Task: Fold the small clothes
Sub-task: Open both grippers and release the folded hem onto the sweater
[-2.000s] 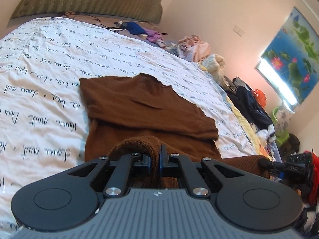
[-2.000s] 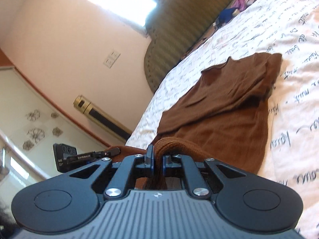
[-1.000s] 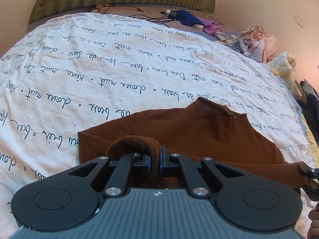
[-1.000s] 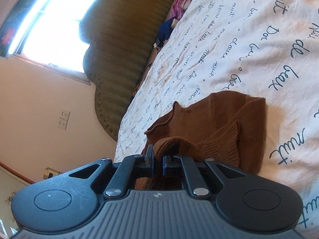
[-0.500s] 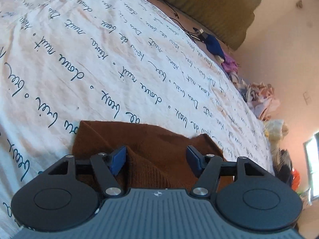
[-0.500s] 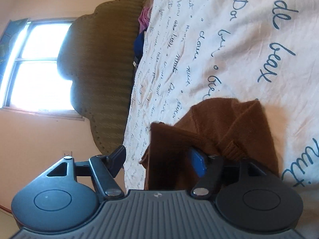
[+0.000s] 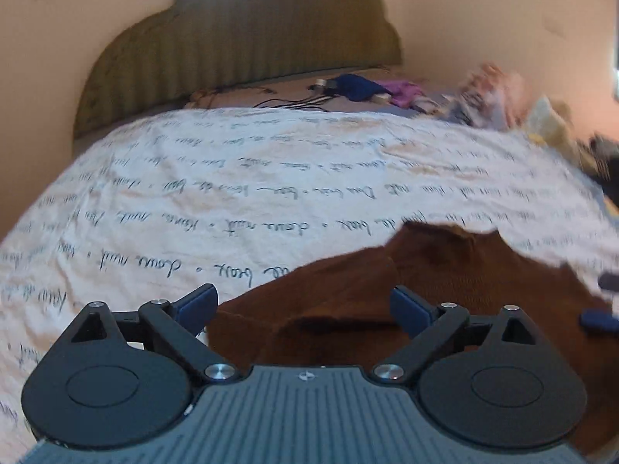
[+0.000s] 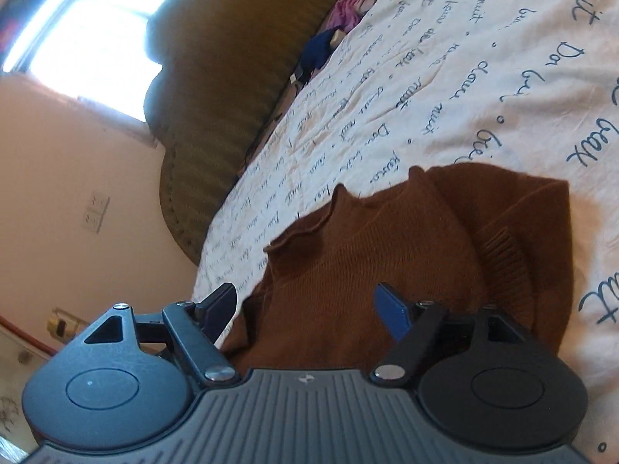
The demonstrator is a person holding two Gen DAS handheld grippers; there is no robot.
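A brown knit sweater (image 7: 445, 270) lies folded on the white bedspread with dark script (image 7: 232, 178). My left gripper (image 7: 303, 303) is open and empty, its jaws wide apart just above the sweater's near edge. In the right wrist view the same sweater (image 8: 406, 251) lies folded, a ribbed cuff on its right side and the collar toward the headboard. My right gripper (image 8: 305, 305) is open and empty over the sweater's near part. The right gripper's blue fingertips (image 7: 597, 319) show at the right edge of the left wrist view.
A green padded headboard (image 7: 247, 42) stands at the far end of the bed. Blue and purple clothes and cables (image 7: 363, 87) lie near it. A pile of clothes (image 7: 491, 92) sits at the bed's right side. A bright window (image 8: 85, 19) and wall sockets (image 8: 96, 212) are on the wall.
Both grippers carried the sweater's hem forward over its upper part, then opened and let it go. Since half a second ago both have drawn back and lifted from the folded sweater.
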